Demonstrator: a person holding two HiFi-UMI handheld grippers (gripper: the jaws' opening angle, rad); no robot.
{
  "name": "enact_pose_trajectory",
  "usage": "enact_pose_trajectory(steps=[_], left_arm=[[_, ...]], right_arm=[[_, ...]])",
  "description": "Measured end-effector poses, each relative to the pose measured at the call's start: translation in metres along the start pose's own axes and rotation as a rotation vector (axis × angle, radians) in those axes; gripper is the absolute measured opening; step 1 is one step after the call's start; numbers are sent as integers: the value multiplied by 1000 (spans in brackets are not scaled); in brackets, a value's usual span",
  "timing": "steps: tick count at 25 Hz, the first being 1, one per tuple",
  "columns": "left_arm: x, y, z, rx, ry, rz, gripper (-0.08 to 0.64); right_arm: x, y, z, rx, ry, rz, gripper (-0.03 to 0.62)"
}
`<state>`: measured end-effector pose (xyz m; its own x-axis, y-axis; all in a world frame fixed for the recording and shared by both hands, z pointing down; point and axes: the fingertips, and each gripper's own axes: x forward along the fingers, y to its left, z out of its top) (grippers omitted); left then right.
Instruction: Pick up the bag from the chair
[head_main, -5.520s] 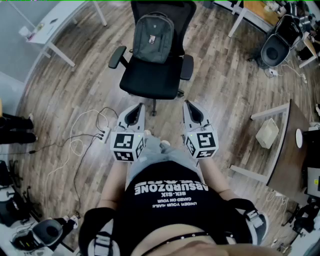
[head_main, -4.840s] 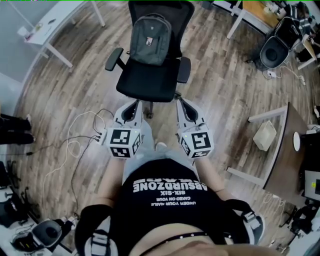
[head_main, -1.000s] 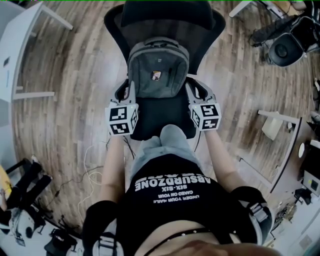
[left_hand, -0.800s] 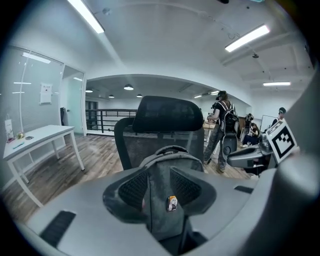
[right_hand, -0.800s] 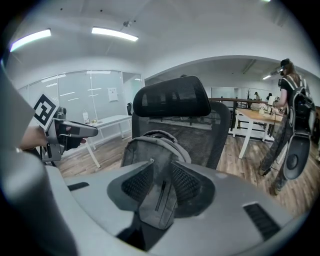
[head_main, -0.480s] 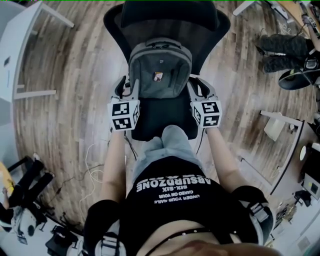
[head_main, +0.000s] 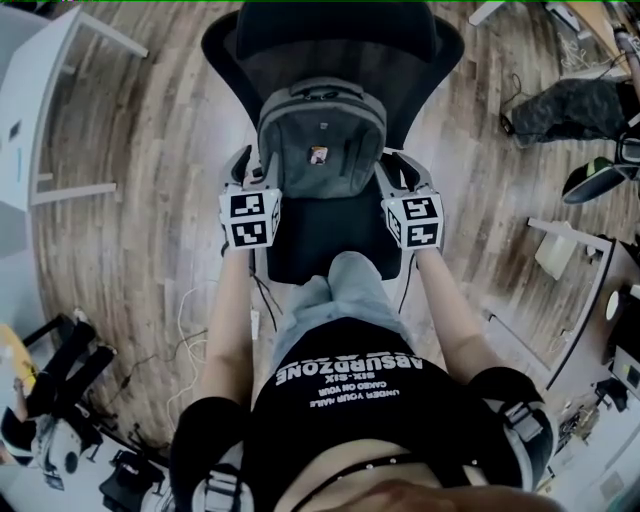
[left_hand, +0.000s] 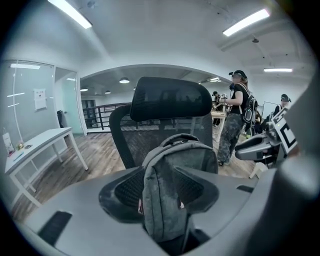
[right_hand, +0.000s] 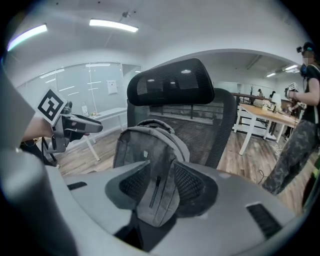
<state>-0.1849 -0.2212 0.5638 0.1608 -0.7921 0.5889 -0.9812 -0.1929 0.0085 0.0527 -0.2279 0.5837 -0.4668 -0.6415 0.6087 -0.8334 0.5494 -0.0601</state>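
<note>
Head view: the bag (head_main: 320, 150) stands upright on the chair (head_main: 322, 238) seat, against the backrest. My left gripper (head_main: 248, 166) and right gripper (head_main: 396, 166) flank its two sides. The finger gap is not legible from here.

Left gripper view: my fingers (left_hand: 125, 192) are released and spread, with the bag's side edge between them. I cannot confirm contact. A person (left_hand: 237, 117) stands beyond the chair.

Right gripper view: my fingers (right_hand: 194, 187) are likewise spread astride the opposite edge. A zip shows there.
</note>
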Motion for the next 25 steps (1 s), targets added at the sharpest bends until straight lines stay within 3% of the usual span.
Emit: enact_pose_trajectory(steps=[7, 16, 22, 25], left_arm=[[20, 1, -9, 91, 48, 6, 176], [46, 5, -17, 109, 109, 5, 177], [66, 8, -32, 246, 176, 31, 178], [74, 12, -36, 262, 199, 45, 178]], right_arm=[[13, -7, -7, -5, 22, -7, 146], [30, -16, -19, -22, 71, -14, 153], [43, -17, -29, -29, 108, -11, 158], [49, -19, -34, -42, 132, -11, 161]])
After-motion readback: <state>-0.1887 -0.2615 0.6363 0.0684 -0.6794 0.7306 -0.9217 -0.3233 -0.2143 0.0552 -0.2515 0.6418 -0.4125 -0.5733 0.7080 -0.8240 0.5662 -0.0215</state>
